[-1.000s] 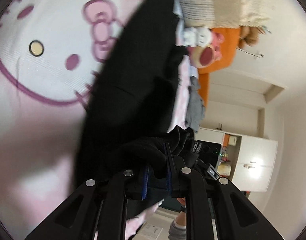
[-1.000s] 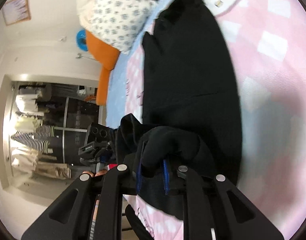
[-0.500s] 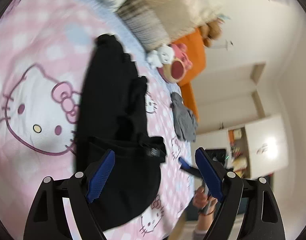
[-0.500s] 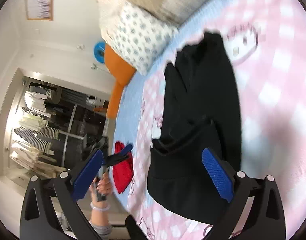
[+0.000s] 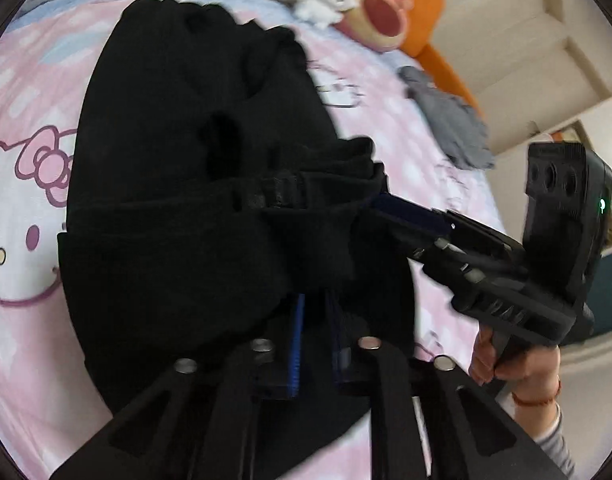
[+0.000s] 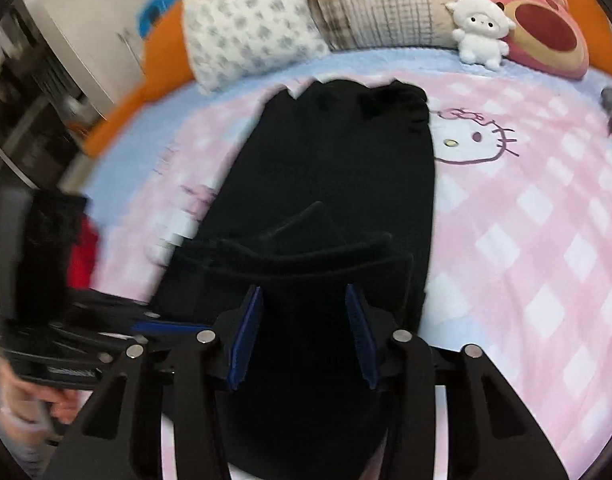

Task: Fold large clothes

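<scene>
On the bedspread [image 6: 545, 208], both jaws have just been closing on black garment [image 6: 345, 184].

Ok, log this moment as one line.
left gripper: just closed on black garment | right gripper: closing, garment between, unclamped | on pink bedspread

Garment [image 6: 337, 184] lies lengthwise on bed [image 6: 545, 240], far end toward pillows [image 6: 250, 28], near end folded back on itself. Pillows line bed head; plush toys [image 6: 505, 24] right of pillows in right wrist view. Grey cloth [image 5: 449, 120] on bed, right of garment in left wrist view, apart from it. Left tongs [image 5: 315, 340] at garment near edge, fabric between pads. Right tongs [image 6: 302, 336] over near edge, fabric between jaws; contact cannot tell.
</scene>
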`<state>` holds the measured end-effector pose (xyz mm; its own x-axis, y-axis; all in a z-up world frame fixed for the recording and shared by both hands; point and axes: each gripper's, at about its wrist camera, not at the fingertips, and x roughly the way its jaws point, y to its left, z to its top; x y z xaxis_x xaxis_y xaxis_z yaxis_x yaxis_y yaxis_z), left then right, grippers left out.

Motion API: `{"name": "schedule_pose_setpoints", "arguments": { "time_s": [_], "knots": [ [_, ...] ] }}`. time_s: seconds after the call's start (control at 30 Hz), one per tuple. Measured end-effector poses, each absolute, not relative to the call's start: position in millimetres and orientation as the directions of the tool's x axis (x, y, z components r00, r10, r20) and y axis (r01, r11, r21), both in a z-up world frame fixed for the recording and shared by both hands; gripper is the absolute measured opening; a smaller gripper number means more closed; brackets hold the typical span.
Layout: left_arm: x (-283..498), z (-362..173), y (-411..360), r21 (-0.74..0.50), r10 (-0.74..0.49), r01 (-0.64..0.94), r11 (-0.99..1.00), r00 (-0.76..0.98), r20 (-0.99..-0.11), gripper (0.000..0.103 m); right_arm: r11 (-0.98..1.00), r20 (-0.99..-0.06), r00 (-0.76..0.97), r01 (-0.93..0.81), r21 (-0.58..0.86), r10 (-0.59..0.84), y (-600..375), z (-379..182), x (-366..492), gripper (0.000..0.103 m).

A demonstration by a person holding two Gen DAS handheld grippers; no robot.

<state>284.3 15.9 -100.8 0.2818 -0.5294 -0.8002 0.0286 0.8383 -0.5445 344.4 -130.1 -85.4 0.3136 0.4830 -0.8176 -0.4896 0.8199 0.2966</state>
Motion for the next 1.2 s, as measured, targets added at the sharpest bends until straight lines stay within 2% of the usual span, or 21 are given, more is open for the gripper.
{"name": "schedule_pose_setpoints", "arguments": {
  "time_s": [0.07, 0.17, 0.3, 0.33, 0.37, 0.4, 0.43, 0.47, 0.57, 0.73, 0.9, 1.0, 1.07, 1.13, 1.2],
  "knots": [
    [292.8, -112.9, 22.9, -0.579, -0.555, -0.003, 0.816, 0.280, -0.784, 0.010, 0.843, -0.852, 0.318, -0.487, 0.230, 0.416, -123.1, -109.3, 351.3, 0.043],
    [294.4, -119.5, 30.7, -0.616, -0.590, 0.002, 0.788, 0.289, -0.754, 0.010, 0.838, -0.831, 0.369, -0.510, 0.194, 0.417, -122.2, -117.1, 345.9, 0.044],
    [284.3, -104.2, 21.9, -0.548, -0.548, 0.096, 0.831, 0.309, -0.777, 0.010, 0.811, -0.805, 0.401, -0.563, 0.160, 0.437, -124.7, -108.4, 334.7, 0.050],
    [278.7, -94.3, 16.3, -0.507, -0.524, 0.140, 0.850, 0.323, -0.788, 0.019, 0.793, -0.797, 0.401, -0.590, 0.153, 0.453, -127.0, -102.6, 329.5, 0.060],
    [271.8, -84.3, 11.3, -0.461, -0.498, 0.188, 0.867, 0.339, -0.799, 0.028, 0.779, -0.788, 0.407, -0.611, 0.141, 0.462, -129.2, -95.4, 323.1, 0.074],
    [260.7, -71.9, 5.4, -0.392, -0.461, 0.252, 0.885, 0.356, -0.813, 0.057, 0.765, -0.779, 0.416, -0.632, 0.124, 0.469, -132.5, -88.6, 316.3, 0.078],
    [246.7, -60.6, -0.7, -0.297, -0.406, 0.312, 0.902, 0.383, -0.830, 0.083, 0.741, -0.761, 0.435, -0.665, 0.089, 0.481, -137.2, -79.0, 304.2, 0.078],
    [229.3, -51.3, -7.1, -0.182, -0.343, 0.376, 0.909, 0.423, -0.839, 0.086, 0.721, -0.748, 0.451, -0.691, 0.053, 0.487, -141.8, -71.5, 292.3, 0.078],
    [175.0, -43.0, -24.5, 0.082, -0.252, 0.565, 0.821, 0.487, -0.836, 0.085, 0.625, -0.718, 0.489, -0.774, -0.096, 0.496, -151.5, -56.5, 245.5, 0.078],
    [104.2, -64.3, -47.6, 0.389, -0.135, 0.720, 0.575, 0.553, -0.822, 0.085, 0.406, -0.720, 0.537, -0.834, -0.374, 0.439, -150.3, -78.9, 167.0, 0.078],
    [90.9, -100.0, -59.4, 0.517, -0.003, 0.756, 0.401, 0.565, -0.825, 0.071, 0.295, -0.715, 0.627, -0.778, -0.555, 0.310, -134.9, -119.6, 146.9, 0.077],
    [101.3, -111.5, -63.9, 0.591, 0.043, 0.728, 0.348, 0.617, -0.786, 0.071, 0.270, -0.691, 0.670, -0.742, -0.613, 0.272, -127.9, -132.4, 149.0, 0.071],
    [111.2, -113.2, -63.5, 0.617, 0.067, 0.711, 0.336, 0.636, -0.769, 0.068, 0.260, -0.662, 0.707, -0.707, -0.658, 0.249, -126.4, -137.5, 155.1, 0.069],
    [118.4, -113.7, -59.8, 0.623, 0.081, 0.712, 0.324, 0.635, -0.768, 0.054, 0.246, -0.665, 0.700, -0.714, -0.655, 0.259, -125.9, -138.8, 159.9, 0.069],
    [127.2, -112.4, -58.5, 0.598, 0.069, 0.722, 0.347, 0.616, -0.784, 0.052, 0.210, -0.660, 0.710, -0.703, -0.679, 0.244, -123.3, -145.3, 160.1, 0.067]
  ]
}}
